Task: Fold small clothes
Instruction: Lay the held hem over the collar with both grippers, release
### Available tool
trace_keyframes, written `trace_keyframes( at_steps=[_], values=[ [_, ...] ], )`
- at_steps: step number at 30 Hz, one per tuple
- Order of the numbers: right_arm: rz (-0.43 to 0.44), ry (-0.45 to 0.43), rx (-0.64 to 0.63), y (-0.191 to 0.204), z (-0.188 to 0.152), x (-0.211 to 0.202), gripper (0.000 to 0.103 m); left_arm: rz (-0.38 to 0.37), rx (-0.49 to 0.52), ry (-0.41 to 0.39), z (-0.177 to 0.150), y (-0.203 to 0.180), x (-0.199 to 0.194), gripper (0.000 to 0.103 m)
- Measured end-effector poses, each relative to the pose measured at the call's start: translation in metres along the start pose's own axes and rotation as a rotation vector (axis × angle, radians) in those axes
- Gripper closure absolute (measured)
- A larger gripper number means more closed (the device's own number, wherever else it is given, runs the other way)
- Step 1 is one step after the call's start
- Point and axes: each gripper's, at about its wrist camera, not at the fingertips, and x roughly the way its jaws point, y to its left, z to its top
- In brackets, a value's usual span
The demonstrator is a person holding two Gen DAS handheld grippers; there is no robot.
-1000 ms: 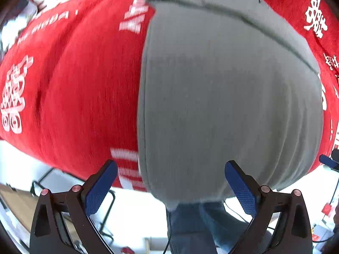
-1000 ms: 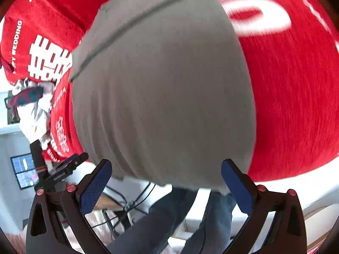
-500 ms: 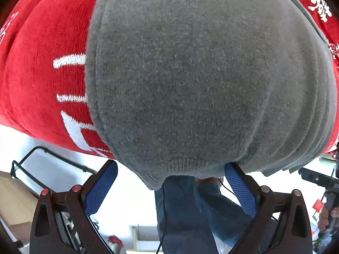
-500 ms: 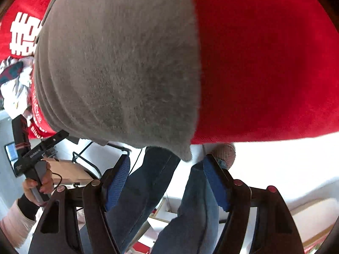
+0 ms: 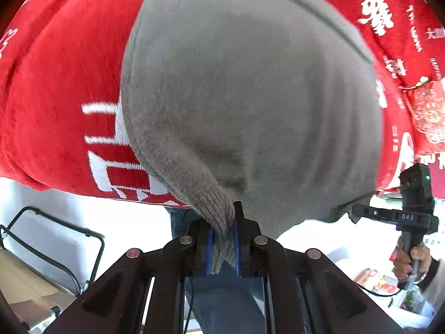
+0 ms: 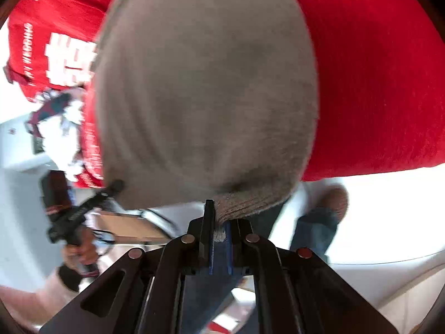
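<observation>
A grey knitted garment (image 5: 244,89) lies spread on a red cloth with white characters (image 5: 55,83). My left gripper (image 5: 224,239) is shut on the garment's near left corner, and the ribbed hem is pinched between the blue pads. In the right wrist view the same grey garment (image 6: 205,83) fills the middle. My right gripper (image 6: 219,233) is shut on its near right corner at the ribbed hem. Both corners are drawn toward the near edge of the red cloth (image 6: 375,83).
The right gripper and the hand that holds it show at the right of the left wrist view (image 5: 414,211); the left one shows in the right wrist view (image 6: 72,211). The person's jeans (image 5: 222,300) and shoe (image 6: 333,197) are below the table edge. A black metal frame (image 5: 55,239) stands lower left.
Both grippers were open over the garment's near edge and have closed on its two near corners. The hem is now bunched between each pair of pads.
</observation>
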Motion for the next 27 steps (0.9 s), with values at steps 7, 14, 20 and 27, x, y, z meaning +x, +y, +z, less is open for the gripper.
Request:
trace_keyframes(
  at_steps=[7, 14, 20, 27],
  values=[
    [0.17, -0.103, 0.013, 0.052, 0.031, -0.048, 0.096, -0.094, 0.046, -0.046, 0.038, -0.018, -0.05, 0.09],
    [0.246, -0.262, 0.007, 0.103, 0.084, -0.089, 0.096, -0.164, 0.061, -0.137, 0.111, -0.019, -0.099, 0.09],
    [0.272, -0.363, -0.049, 0.139, 0.15, -0.114, 0.096, -0.175, 0.135, -0.213, 0.192, -0.033, -0.116, 0.09],
    [0.277, -0.386, -0.091, 0.154, 0.241, -0.127, 0.096, -0.116, 0.148, -0.279, 0.275, -0.049, -0.111, 0.09]
  ],
)
